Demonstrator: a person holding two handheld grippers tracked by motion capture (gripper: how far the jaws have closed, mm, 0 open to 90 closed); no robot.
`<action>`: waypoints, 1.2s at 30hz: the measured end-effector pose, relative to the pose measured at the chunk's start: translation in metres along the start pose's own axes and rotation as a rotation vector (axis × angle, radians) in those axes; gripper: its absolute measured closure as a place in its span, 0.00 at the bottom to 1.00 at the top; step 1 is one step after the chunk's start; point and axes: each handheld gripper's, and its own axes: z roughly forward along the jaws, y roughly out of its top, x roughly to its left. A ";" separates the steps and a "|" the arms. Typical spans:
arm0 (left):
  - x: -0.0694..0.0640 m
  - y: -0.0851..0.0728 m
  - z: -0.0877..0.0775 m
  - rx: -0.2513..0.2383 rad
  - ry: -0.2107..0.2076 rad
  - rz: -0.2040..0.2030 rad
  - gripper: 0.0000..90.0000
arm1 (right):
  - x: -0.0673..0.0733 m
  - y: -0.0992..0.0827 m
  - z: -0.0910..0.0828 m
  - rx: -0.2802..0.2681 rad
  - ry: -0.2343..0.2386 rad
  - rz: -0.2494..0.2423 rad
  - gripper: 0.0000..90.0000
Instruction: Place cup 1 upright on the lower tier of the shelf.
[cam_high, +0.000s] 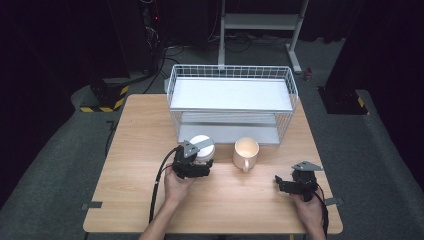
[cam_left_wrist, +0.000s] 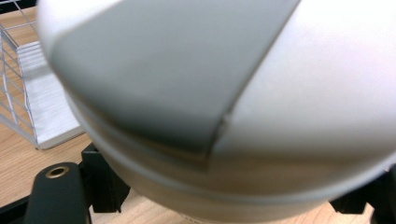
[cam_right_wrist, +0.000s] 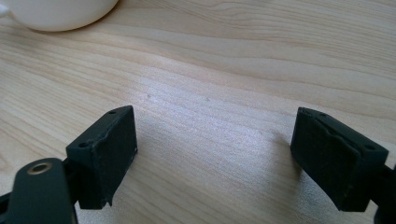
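White and round, the bowl (cam_high: 202, 146) sits clamped in the left claw (cam_high: 196, 162), near the middle of the tabletop (cam_high: 135, 150) just in front of the wire rack (cam_high: 232, 102). In the left gripper view the bowl (cam_left_wrist: 280, 107) crowds the lens, with the rack (cam_left_wrist: 28, 93) off to one side, so the grip looks meant to carry it toward a shelf. A cream mug (cam_high: 246, 153) stands beside the bowl, apart from it. The right claw (cam_high: 289, 184) rests near the tabletop's right edge, jaws apart over bare wood, likely waiting its turn for the mug (cam_right_wrist: 56, 11).
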 end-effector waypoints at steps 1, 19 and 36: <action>0.000 0.000 0.000 0.000 0.000 0.000 0.21 | 0.000 0.000 0.000 0.000 0.000 0.000 0.16; 0.012 0.017 0.023 0.005 0.007 -0.009 0.21 | 0.000 0.000 0.000 0.000 0.000 0.000 0.16; 0.031 0.013 0.047 0.022 0.066 -0.061 0.21 | 0.000 0.000 0.000 -0.001 0.000 0.002 0.16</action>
